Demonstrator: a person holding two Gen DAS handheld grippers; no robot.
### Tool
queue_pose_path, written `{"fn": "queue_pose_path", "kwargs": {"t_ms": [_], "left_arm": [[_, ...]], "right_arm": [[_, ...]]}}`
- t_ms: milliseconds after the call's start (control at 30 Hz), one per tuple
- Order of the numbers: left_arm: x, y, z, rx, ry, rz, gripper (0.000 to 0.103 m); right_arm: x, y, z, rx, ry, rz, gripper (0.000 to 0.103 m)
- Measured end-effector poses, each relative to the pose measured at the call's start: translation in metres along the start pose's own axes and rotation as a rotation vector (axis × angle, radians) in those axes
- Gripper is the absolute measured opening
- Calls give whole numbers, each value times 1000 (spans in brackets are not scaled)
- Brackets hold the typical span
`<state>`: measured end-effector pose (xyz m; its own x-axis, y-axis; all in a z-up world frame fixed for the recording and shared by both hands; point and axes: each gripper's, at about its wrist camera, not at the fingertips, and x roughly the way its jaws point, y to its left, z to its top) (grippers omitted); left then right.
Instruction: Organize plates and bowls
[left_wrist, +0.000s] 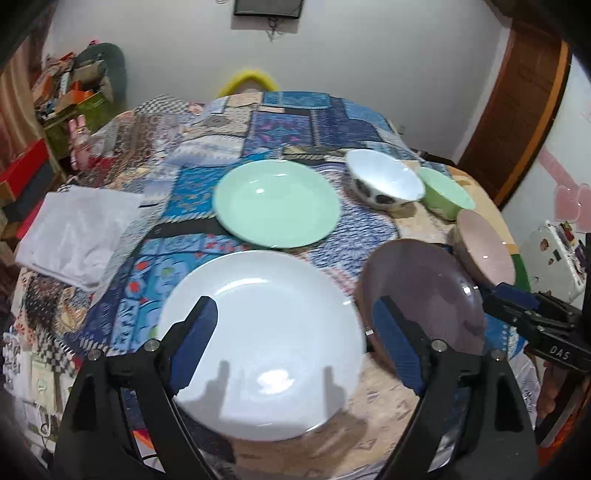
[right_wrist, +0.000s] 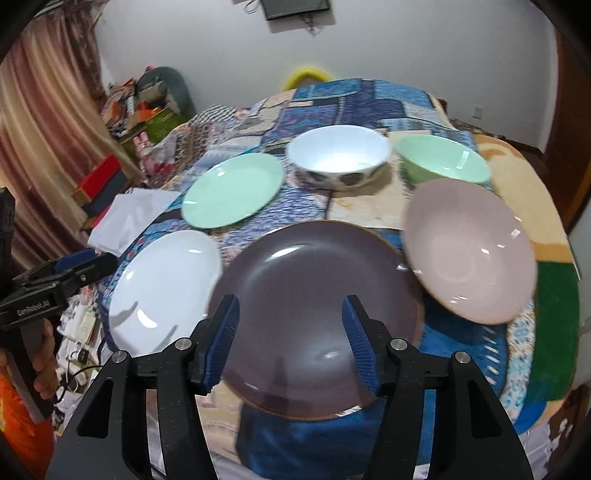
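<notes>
On the patchwork-covered table lie a white plate (left_wrist: 266, 339), a mint green plate (left_wrist: 277, 201) behind it and a dark purple plate (left_wrist: 424, 302) to its right. A white spotted bowl (left_wrist: 384, 181), a green bowl (left_wrist: 447, 194) and a pink bowl (left_wrist: 484, 251) stand at the back right. My left gripper (left_wrist: 295, 347) is open, hovering over the white plate. My right gripper (right_wrist: 291, 343) is open over the purple plate (right_wrist: 317, 314). The right wrist view also shows the white plate (right_wrist: 162, 284), green plate (right_wrist: 232, 188), white bowl (right_wrist: 340, 158), green bowl (right_wrist: 443, 158) and pink bowl (right_wrist: 469, 247).
A folded white cloth (left_wrist: 77, 232) lies at the table's left edge. Cluttered boxes (left_wrist: 66, 96) stand beyond the table on the left, with a curtain (right_wrist: 40, 122) there. A wooden door (left_wrist: 517, 110) is at the right. The table edge is near below both grippers.
</notes>
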<state>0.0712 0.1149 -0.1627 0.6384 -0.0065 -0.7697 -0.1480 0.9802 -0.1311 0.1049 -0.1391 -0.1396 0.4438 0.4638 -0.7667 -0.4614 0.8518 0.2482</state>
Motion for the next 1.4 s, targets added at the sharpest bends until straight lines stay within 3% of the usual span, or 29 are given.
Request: {"fn": "queue_pose_path", "kwargs": {"t_ms": [600, 733, 867, 967, 1100, 1167, 1400], "left_arm": [[29, 99, -42, -147, 95, 51, 87], [38, 111, -46, -175, 113, 31, 68], [49, 122, -52, -213, 146, -16, 44], [55, 126, -57, -233, 167, -50, 32], [58, 125, -60, -226, 167, -70, 28], [58, 122, -60, -220, 163, -84, 21], [60, 127, -57, -239, 159, -101, 20]], "right_arm": [[82, 79, 28, -132, 95, 47, 53], [101, 85, 31, -141, 128, 42, 37], [116, 86, 33, -139, 160, 37, 32], [124, 88, 35, -146, 174, 24, 31], [134, 86, 33, -143, 209, 11, 27], [137, 88, 32, -153, 213, -3, 26], [135, 91, 30, -150, 230, -8, 27]]}}
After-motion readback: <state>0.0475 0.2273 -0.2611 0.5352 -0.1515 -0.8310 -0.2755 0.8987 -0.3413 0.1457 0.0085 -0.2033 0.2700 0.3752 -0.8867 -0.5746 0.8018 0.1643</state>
